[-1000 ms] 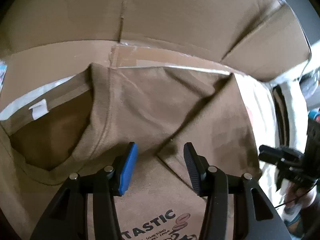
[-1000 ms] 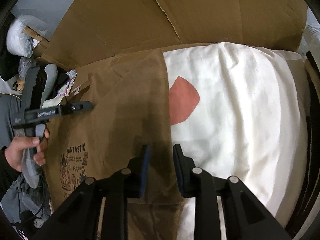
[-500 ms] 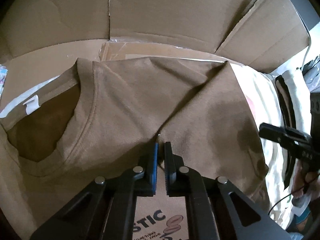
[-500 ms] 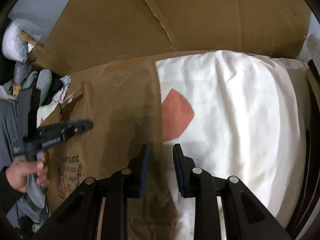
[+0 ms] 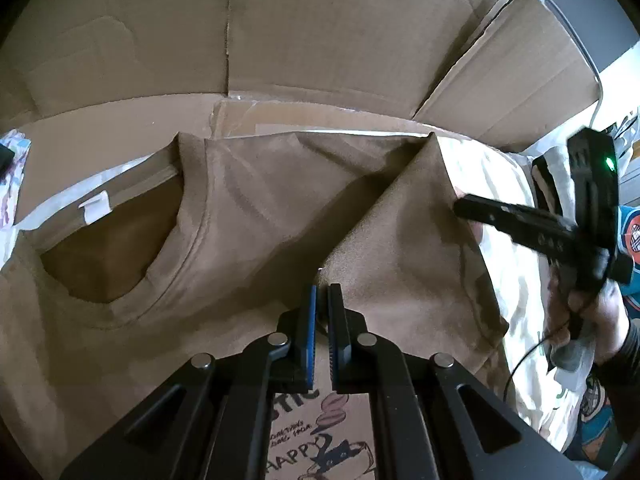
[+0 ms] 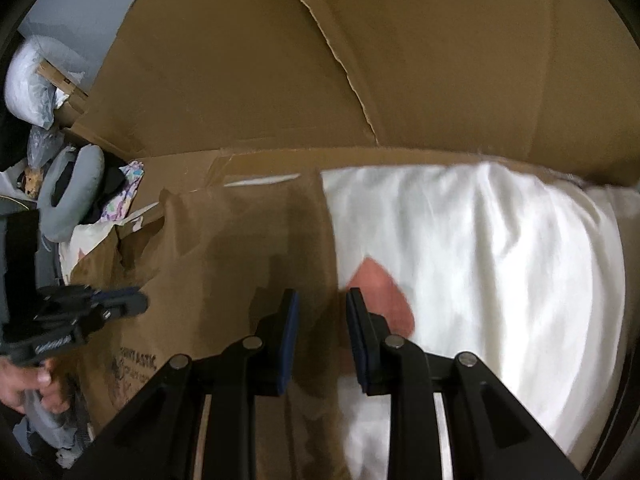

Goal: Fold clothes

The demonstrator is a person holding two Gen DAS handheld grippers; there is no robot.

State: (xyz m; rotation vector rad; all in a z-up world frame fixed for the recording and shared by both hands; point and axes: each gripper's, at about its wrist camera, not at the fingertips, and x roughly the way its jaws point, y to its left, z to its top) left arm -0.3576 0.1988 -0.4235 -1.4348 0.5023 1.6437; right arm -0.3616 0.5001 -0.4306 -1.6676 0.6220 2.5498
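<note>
A brown t-shirt (image 5: 248, 216) with a printed front lies flat on cardboard, its neck opening (image 5: 112, 248) to the left and one sleeve folded in across the chest. My left gripper (image 5: 322, 288) is shut on the corner of that folded sleeve. In the right wrist view it shows at the left (image 6: 120, 300), over the same shirt (image 6: 224, 248). My right gripper (image 6: 322, 294) hangs over the shirt's right edge. Its jaws stand partly apart with the edge running between them, not pressed. From the left wrist view its tip (image 5: 460, 204) touches that edge.
A white garment (image 6: 500, 260) with a red shape (image 6: 380, 300) lies right of the brown shirt. Cardboard walls (image 5: 320, 40) stand close behind. A grey neck pillow (image 6: 72, 188) and bags are piled at the left. A person's hands (image 5: 600, 320) hold both grippers.
The left jaws closed on the folded sleeve's corner and then lifted a little. The right gripper slid farther along the shirt's edge toward the cardboard wall, its jaws unchanged.
</note>
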